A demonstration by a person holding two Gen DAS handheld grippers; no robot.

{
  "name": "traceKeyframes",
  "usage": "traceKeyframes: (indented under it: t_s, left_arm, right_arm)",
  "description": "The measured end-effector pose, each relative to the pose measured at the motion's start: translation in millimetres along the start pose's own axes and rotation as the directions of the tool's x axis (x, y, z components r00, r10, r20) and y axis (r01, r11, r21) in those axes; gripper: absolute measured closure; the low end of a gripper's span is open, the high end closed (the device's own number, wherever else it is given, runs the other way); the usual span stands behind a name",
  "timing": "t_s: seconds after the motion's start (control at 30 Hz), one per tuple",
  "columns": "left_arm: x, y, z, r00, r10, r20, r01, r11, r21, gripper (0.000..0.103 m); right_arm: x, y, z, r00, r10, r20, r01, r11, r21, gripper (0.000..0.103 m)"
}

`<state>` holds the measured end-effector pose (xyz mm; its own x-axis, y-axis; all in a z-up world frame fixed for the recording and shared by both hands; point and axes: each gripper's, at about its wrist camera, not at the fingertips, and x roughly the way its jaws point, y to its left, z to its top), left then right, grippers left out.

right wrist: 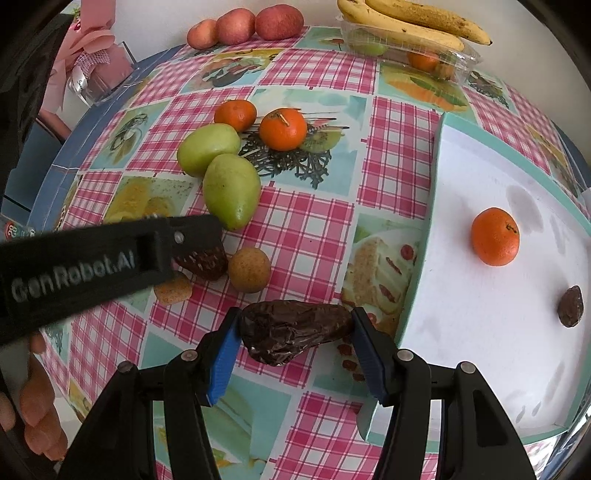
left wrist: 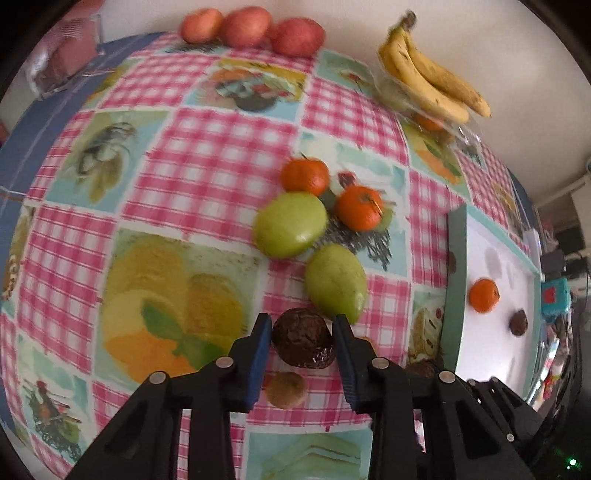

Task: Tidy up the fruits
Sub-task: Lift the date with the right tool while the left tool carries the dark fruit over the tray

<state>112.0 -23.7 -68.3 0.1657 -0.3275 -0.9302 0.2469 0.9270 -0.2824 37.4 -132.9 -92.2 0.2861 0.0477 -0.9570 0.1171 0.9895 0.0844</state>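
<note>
Two grippers over a checked, fruit-print tablecloth (right wrist: 303, 236) that fills both views. White tray with teal rim (right wrist: 436, 192) takes the right of the right wrist frame; inside it, well apart, a mandarin (right wrist: 495, 236) and a small dark date (right wrist: 570, 306). Banana bunch (right wrist: 413, 22) lies on a clear plastic punnet (right wrist: 461, 61) at top right, with an orange fruit and a green fruit visible inside. Three red apples (right wrist: 245, 24) in a row at top centre. Two green fruits (right wrist: 231, 190) touch each other left of centre, two mandarins (right wrist: 282, 129) just above them.

Right gripper (right wrist: 295, 354), lower centre of its view: blue pads pinch a long wrinkled date (right wrist: 295, 330) end to end, near the tray's left rim.

Left gripper (left wrist: 301, 354), lower centre of its view, narrow: pads clamp a round dark date (left wrist: 303, 343) just below the lower green fruit. In the right wrist view this gripper comes in from the left edge, a hand (right wrist: 37, 413) at lower left. A round tan fruit (right wrist: 249, 269) sits just right of that date; a small orange-tan piece (right wrist: 173, 290) lies just below it.
</note>
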Motion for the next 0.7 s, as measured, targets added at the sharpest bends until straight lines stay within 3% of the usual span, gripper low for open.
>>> traceKeyframes:
  t_s: [0.17, 0.43, 0.7]
  left_arm:
    - [-27, 13, 4, 0.996, -0.012, 0.084, 0.016, 0.999, -0.049, 0.067]
    - [-70, 10, 3, 0.978, -0.045, 0.204, 0.054, 0.998, -0.04, 0.067]
    - [-87, -8, 3, 0.965, -0.077, 0.253, 0.079, 0.997, 0.002, 0.067]
  right_arm:
    - [-13, -2, 2, 0.999, 0.02, 0.034, -0.02, 1.0, 0.011, 0.042]
    - [-57, -12, 3, 0.988, 0.021, 0.152, -0.028, 0.999, 0.046, 0.042]
    - [-88, -57, -3, 0.973, -0.094, 0.209, 0.056, 0.982, 0.18, 0.042]
